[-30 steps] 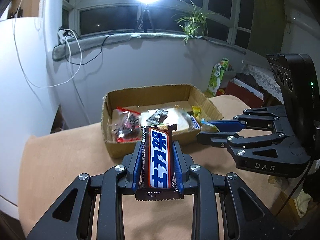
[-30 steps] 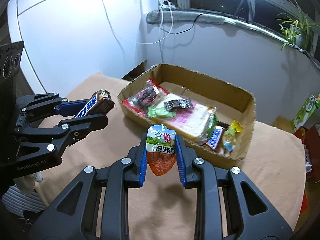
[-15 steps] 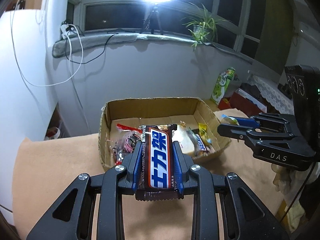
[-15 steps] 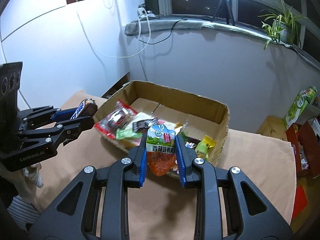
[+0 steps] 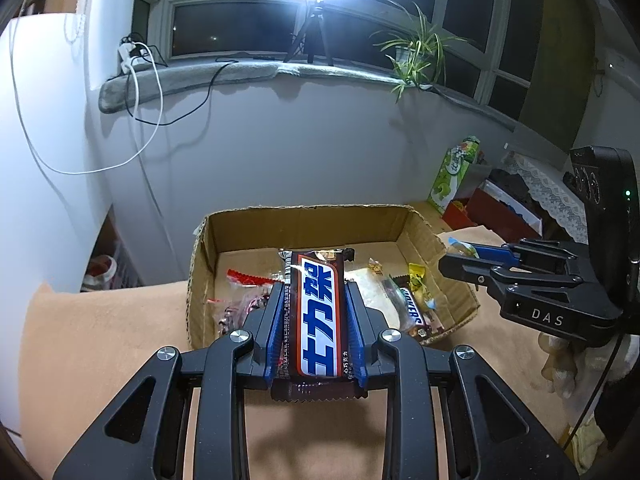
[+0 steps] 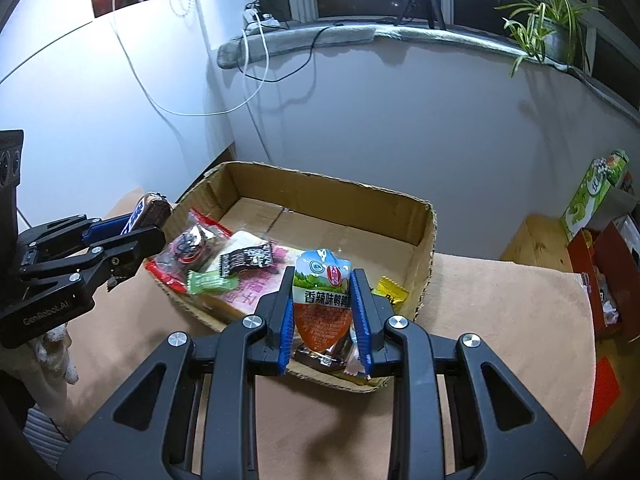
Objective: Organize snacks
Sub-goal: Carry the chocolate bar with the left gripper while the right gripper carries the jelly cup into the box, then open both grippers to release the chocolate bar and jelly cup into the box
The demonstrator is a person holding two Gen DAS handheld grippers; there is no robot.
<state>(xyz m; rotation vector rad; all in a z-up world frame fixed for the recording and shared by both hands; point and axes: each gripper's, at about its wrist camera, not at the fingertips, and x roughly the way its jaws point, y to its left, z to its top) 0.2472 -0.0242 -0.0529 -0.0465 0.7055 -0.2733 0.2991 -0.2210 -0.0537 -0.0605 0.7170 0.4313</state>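
My left gripper [image 5: 316, 300] is shut on a brown Snickers bar [image 5: 318, 320] with a blue and white label, held above the near rim of an open cardboard box [image 5: 304, 220]. My right gripper [image 6: 322, 292] is shut on a small orange and green snack pouch [image 6: 322, 300], held over the box's [image 6: 332, 196] near right corner. The box holds several snacks: a red packet [image 6: 188, 248], a black packet [image 6: 248, 258], a green candy [image 6: 210, 282], a pink bag [image 6: 248, 296] and another Snickers bar [image 5: 412, 312]. Each gripper shows in the other's view, the right gripper [image 5: 464, 254] at the right and the left gripper [image 6: 148, 224] at the left.
The box stands on a table covered by a tan cloth [image 6: 500, 320]. A white wall [image 5: 300, 140] and a windowsill with cables and a plant [image 5: 416, 56] lie behind. A green carton [image 5: 454, 172] and red boxes [image 6: 600, 264] stand off the table's right side.
Both grippers have risen and moved closer over the box with their snacks still held. The box now sits lower and nearer the fingers in both views.
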